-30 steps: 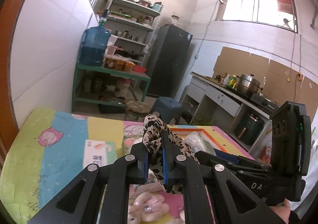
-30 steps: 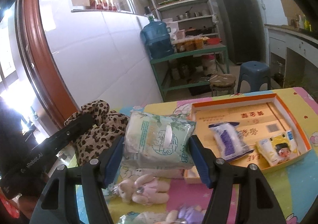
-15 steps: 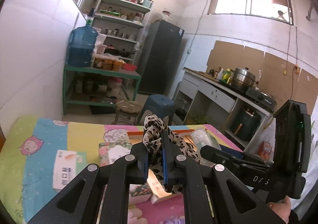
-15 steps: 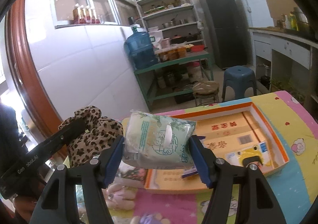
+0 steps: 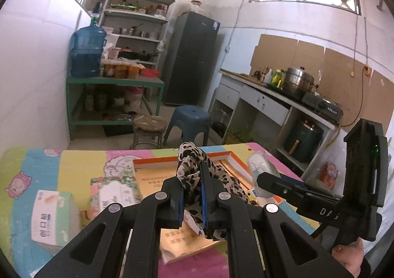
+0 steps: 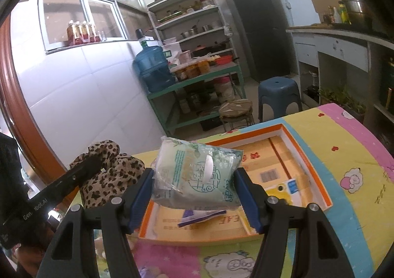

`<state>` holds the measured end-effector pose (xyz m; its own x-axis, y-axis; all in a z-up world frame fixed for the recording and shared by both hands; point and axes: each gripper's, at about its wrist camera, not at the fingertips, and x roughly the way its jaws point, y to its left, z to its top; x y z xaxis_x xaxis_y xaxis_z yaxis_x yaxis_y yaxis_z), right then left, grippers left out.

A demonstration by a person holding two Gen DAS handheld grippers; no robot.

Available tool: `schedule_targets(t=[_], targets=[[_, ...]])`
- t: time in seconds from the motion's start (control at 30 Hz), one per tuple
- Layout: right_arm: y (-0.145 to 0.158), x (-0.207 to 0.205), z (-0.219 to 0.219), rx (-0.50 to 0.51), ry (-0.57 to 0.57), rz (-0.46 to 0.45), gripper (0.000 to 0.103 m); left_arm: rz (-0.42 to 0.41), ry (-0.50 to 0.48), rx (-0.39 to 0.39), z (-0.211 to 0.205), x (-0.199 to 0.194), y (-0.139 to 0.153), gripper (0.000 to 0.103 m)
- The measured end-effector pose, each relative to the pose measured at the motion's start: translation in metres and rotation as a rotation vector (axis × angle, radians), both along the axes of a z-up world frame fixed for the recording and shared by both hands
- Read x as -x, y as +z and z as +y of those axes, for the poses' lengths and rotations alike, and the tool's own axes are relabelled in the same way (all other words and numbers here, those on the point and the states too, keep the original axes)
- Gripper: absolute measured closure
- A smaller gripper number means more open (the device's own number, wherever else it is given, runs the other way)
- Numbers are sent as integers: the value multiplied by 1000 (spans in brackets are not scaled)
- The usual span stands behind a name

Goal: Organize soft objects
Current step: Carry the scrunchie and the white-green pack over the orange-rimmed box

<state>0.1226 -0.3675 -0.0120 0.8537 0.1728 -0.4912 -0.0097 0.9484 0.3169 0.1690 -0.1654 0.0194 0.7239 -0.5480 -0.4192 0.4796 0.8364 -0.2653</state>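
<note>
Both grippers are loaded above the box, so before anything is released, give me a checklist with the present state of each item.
1. Left gripper shut on the leopard-print cloth: ok.
2. Right gripper clamps the green wipes pack on both sides: ok.
3. Wipes pack hangs above the orange-rimmed box: ok.
4. Bare floor left in the box for both items: ok, far half is free.
5. Cloth tail clear of the packets lying in the box: cannot tell.
6. Grippers apart from each other: ok.
</note>
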Motion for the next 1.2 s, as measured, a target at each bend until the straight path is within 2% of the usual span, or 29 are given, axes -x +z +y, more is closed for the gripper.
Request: schedule_targets(t=[0.47,0.83,1.2], targets=[[-29,-10,-45,-26,-55,49,37,66,-36,-61,-51,-26,-29,93],[-54,-22,-64,37,-117,113,37,157,-58,-124,-79,-49,-63,93],[-70,-31,-73,47,-132,164,37,249,-85,-101,-87,-62,-79,93]])
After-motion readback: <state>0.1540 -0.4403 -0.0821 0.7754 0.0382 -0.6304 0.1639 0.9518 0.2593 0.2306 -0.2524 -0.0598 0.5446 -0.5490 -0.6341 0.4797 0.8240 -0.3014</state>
